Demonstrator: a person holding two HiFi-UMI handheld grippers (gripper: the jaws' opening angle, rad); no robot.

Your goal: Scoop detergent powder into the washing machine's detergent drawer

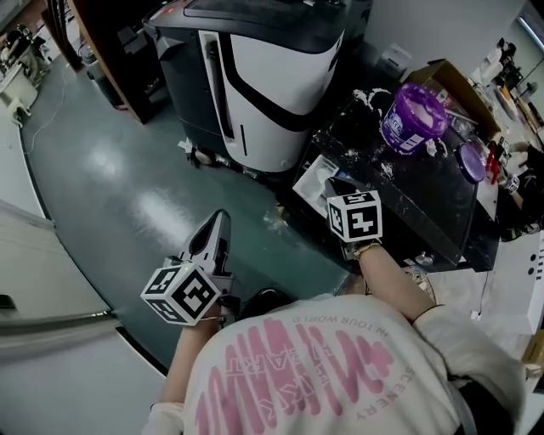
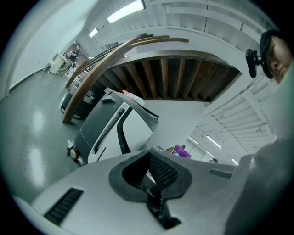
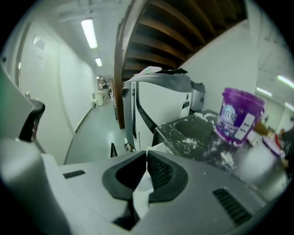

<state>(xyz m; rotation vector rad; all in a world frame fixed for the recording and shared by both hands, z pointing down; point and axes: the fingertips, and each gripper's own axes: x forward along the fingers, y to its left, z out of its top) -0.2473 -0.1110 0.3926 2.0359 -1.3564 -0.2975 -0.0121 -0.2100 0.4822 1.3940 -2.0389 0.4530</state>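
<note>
one left tool [image 1: 218,223], one right tool [image 1: 342,185], one tub [image 1: 414,117], perhaps one lid [image 1: 472,161]

Tub [image 1: 414,116] on the worktop [image 1: 425,204], machine [image 1: 272,68] just left of it.

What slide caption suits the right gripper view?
Right gripper, jaws closed, faces a purple detergent tub on a powder-dusted black top.

Strip lights [image 2: 126,11] blaze overhead and blow out white; a pale glare pools on the floor [image 1: 161,208]. Both gripper views bulge, corners falling to black. Up close, the left hand-held gripper [image 2: 148,157] and right hand-held gripper [image 3: 146,157] go soft.
</note>
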